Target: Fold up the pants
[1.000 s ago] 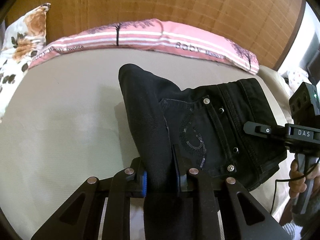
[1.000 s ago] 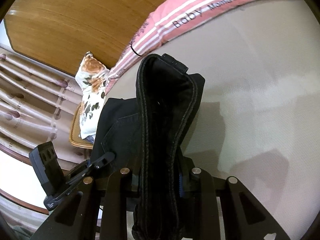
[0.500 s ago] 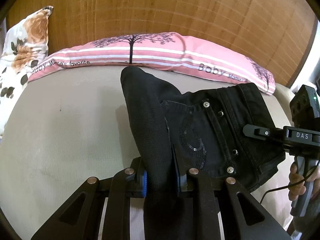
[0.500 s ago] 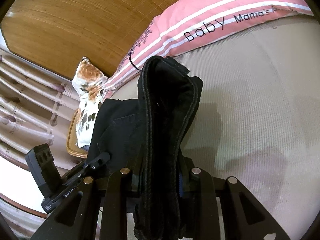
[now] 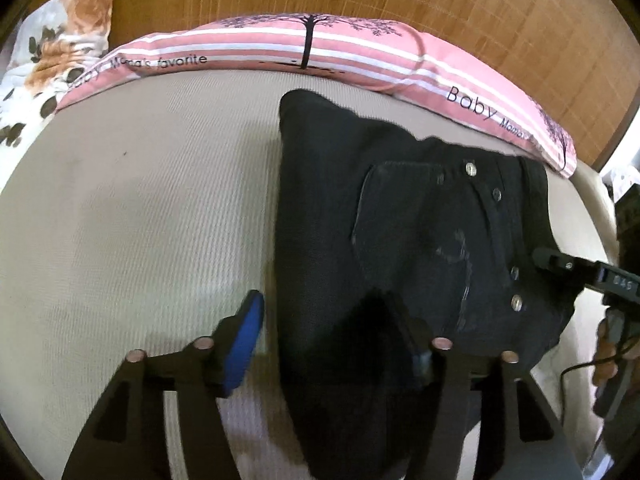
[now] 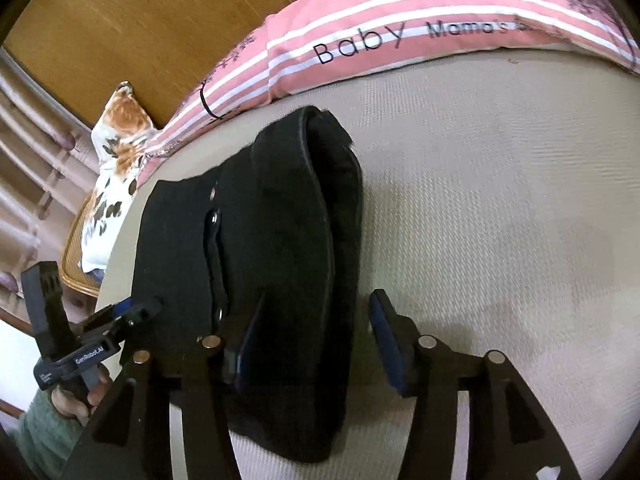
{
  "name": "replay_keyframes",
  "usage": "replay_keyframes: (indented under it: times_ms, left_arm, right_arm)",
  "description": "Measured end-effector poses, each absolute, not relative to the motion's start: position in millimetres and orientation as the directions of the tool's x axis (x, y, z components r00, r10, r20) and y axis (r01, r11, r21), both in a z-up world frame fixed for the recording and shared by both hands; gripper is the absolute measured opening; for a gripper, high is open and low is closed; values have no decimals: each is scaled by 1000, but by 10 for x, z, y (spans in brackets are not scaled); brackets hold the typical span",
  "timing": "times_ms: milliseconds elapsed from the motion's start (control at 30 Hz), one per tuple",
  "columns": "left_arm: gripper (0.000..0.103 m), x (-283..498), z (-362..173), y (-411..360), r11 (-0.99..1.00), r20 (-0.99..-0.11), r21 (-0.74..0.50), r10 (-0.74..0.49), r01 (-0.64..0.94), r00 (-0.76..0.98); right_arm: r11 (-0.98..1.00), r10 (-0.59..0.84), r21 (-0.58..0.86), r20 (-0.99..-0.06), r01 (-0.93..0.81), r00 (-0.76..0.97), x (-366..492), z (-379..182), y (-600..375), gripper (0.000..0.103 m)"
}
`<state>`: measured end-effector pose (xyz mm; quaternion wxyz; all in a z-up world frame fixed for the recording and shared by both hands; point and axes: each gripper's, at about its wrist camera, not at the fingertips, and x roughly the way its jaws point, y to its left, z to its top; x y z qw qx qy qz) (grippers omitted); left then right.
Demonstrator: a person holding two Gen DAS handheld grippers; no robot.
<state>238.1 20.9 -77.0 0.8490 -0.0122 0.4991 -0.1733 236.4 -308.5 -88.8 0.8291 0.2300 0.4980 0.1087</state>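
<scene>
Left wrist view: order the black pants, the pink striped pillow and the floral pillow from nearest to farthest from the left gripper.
From the left gripper:
1. Black pants, lying between the open fingers, reaching right.
2. Pink striped pillow, across the far edge of the bed, against the wooden headboard.
3. Floral pillow, far upper left corner, beyond the striped pillow's left end.

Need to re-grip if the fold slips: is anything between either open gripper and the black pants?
Nothing visible. The pants lie directly between the spread fingers of the left gripper and the right gripper, on the bare bed.

black pants (image 5: 400,240) btwn spread hand-held gripper (image 5: 332,344) fingers
</scene>
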Motion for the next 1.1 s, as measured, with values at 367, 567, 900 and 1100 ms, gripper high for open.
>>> replay_keyframes:
  times_ms: [367, 567, 900, 1100]
  left_arm:
    - [65, 2089, -719, 268, 952, -841, -158, -269, 263, 469]
    - [65, 1905, -461, 225, 978, -835, -30, -139, 208, 533]
    - [72, 1296, -21, 161, 991, -787, 77, -6, 108, 617]
    - [72, 942, 135, 128, 989, -763, 90, -6, 115, 646]
  right_arm:
    - [899, 333, 430, -793, 81, 510, 2017, -870, -3044, 57]
    - [921, 257, 372, -804, 117, 537, 1960, -638, -2984, 64]
    - [982, 75, 174, -730, 79, 679, 1398, 35, -2492, 97]
    - [984, 53, 158, -705, 84, 708, 1060, 178, -2243, 100]
